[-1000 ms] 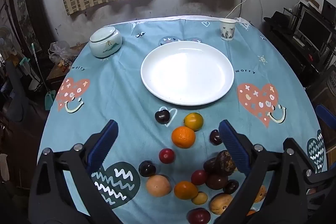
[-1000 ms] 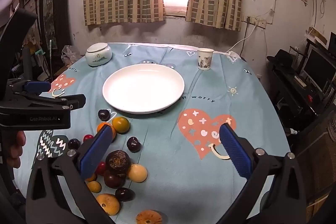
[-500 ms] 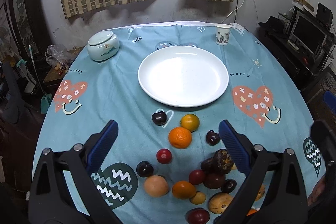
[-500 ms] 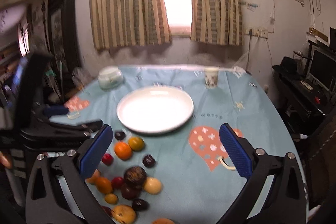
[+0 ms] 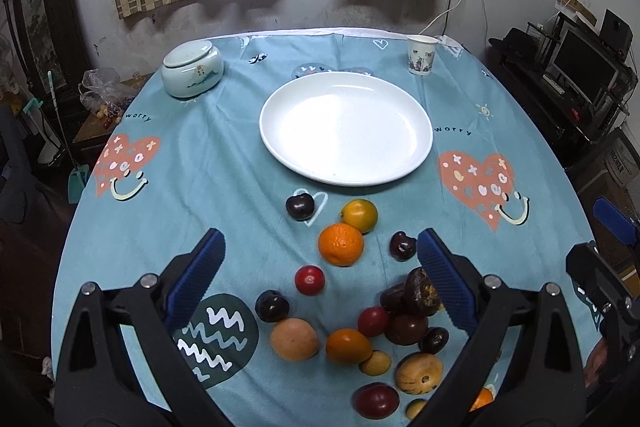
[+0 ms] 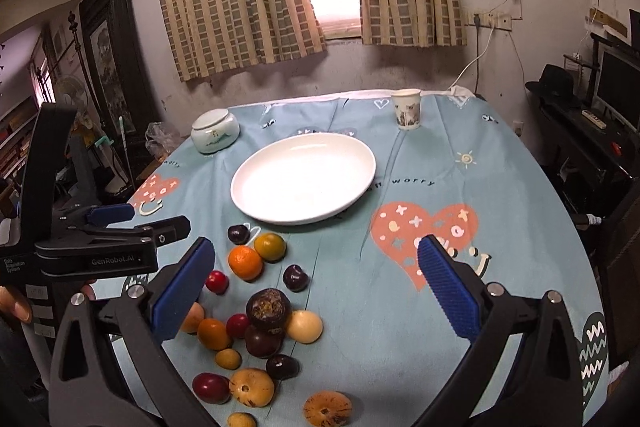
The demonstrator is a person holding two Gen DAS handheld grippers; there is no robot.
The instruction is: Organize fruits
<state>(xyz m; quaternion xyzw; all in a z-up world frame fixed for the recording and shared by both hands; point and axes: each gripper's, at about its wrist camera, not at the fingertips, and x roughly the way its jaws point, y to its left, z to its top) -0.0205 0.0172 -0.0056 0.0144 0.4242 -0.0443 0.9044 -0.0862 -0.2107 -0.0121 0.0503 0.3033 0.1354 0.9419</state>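
A white plate [image 5: 416, 115] [image 6: 248, 203] lies bare in the middle of the blue tablecloth. Nearer me lie several loose fruits: an orange [image 5: 341, 244] [image 6: 245, 262], a yellow-green citrus [image 5: 359, 215] [image 6: 270, 247], a dark plum [image 5: 300, 206] [image 6: 238, 234], a red cherry-like fruit [image 5: 309, 279] [image 6: 217, 282] and a dark wrinkled passion fruit [image 5: 420, 293] [image 6: 268, 309] atop a heap. My left gripper [image 5: 320, 279] hangs open above the fruits, holding nothing. My right gripper [image 6: 316, 287] is open too, over the heap's right side.
A lidded pale green jar [image 5: 192, 69] [image 6: 215, 131] stands at the back left, a paper cup [image 5: 420, 55] [image 6: 407, 109] at the back right. A dark desk with a monitor [image 5: 584, 67] stands right of the table. A hand [image 6: 14, 307] holds the left tool.
Both grippers have pulled back and risen a little, so more of the table shows. The right view steadied after a blur. No fruit has moved.
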